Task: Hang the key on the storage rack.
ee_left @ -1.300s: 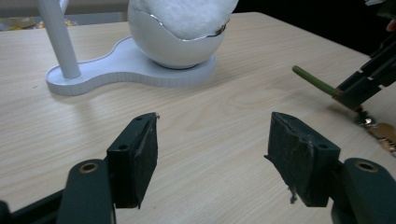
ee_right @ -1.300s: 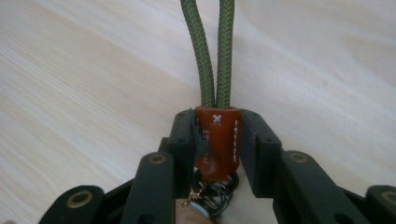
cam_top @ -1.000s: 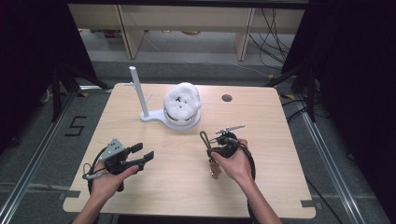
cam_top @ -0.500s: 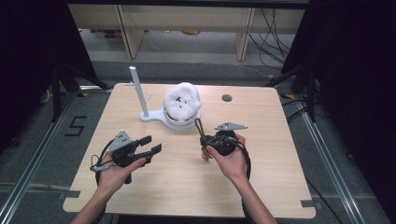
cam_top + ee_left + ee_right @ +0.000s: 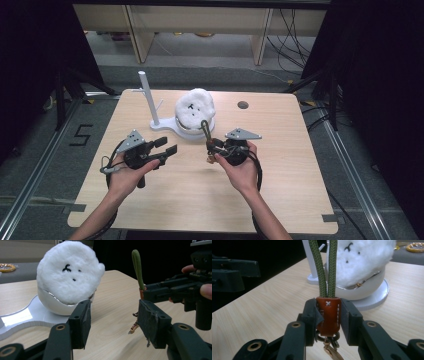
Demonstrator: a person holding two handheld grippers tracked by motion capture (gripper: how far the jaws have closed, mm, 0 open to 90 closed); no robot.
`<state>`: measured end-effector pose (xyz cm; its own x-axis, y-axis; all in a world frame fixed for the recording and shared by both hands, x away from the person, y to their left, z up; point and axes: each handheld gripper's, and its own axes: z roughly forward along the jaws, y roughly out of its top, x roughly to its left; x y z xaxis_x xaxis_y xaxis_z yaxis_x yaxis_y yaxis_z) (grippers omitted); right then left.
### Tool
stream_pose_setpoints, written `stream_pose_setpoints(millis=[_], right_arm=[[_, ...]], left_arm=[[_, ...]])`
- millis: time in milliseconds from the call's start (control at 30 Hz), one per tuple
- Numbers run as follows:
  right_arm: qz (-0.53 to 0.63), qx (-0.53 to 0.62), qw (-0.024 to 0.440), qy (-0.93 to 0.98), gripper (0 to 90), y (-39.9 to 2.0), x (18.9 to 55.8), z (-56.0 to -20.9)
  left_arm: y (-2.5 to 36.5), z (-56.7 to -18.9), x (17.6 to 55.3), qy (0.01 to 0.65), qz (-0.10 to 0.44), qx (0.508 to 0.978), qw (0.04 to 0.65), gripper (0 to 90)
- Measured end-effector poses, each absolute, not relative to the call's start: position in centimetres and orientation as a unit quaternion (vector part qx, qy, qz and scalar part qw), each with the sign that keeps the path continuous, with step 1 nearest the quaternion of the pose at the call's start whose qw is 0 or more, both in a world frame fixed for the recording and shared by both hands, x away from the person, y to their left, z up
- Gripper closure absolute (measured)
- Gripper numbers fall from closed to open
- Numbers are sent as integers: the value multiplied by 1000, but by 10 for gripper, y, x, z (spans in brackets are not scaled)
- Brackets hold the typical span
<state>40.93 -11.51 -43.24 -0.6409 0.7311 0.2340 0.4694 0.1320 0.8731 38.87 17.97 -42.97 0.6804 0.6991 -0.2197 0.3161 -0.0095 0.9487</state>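
above the table, right gripper (image 5: 327, 315) clamped on green cord keychain (image 5: 328, 312), left gripper (image 5: 113, 325) wide, holding nothing

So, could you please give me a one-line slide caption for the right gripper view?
Right gripper clamps the brown leather tab of a green cord loop, held before a white fluffy ball.

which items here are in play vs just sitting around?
In play:
- right gripper, shut on the keychain's brown leather tab
- green cord loop rising from that tab
- left gripper, open, facing it
- possibly the white stand with its post, just behind

Lying about:
- white fluffy toy in the stand's bowl
- table's cable hole
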Motion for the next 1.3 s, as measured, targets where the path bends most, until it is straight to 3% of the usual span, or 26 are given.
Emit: stream_pose_setpoints(millis=[267,1033,1300], right_arm=[[539,359,150,747,687,-104,409,-432],[559,340,152,740,687,-83,404,-429],[565,335,146,739,687,-77,404,-428]], left_arm=[[177,-422,394,369,147,687,609,465],[161,-410,405,365,110,677,629,525],[156,-407,408,365,104,672,636,593]])
